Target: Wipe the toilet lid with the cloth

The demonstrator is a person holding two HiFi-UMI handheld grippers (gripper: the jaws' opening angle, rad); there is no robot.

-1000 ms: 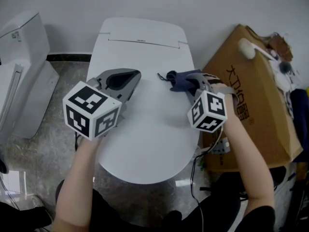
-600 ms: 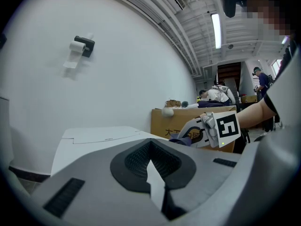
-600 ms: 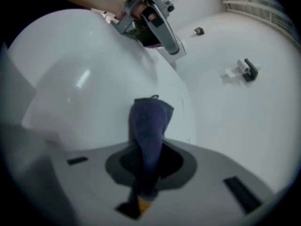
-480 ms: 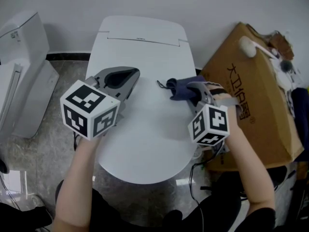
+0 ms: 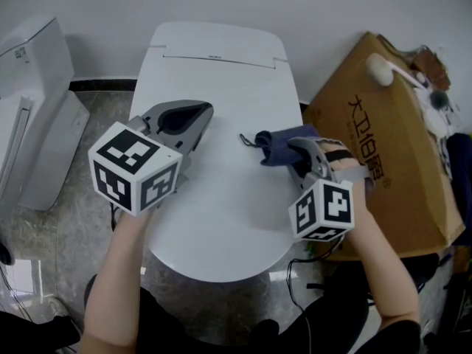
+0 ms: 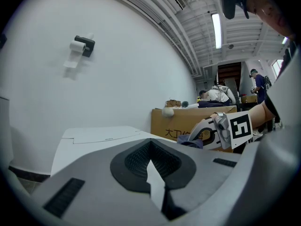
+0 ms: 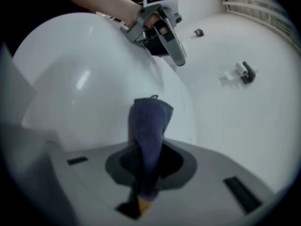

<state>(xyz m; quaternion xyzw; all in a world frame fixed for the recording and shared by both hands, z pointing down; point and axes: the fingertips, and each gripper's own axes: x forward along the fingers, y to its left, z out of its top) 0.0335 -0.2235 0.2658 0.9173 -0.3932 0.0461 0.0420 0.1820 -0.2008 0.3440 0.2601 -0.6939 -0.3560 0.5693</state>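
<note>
fingers of right gripper [image 5: 298,152] clamp the dark blue cloth [image 5: 276,143], which sits on the right side of the toilet lid [image 5: 221,212]; left gripper [image 5: 193,118] fingers closed, empty, over lid's left. looks mid-wipe, most of lid left

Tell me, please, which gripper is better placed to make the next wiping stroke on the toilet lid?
Right. The right gripper has its jaws shut on the dark blue cloth, over the right side of the toilet lid. The left gripper is shut and holds nothing, so it probably cannot wipe.
</note>
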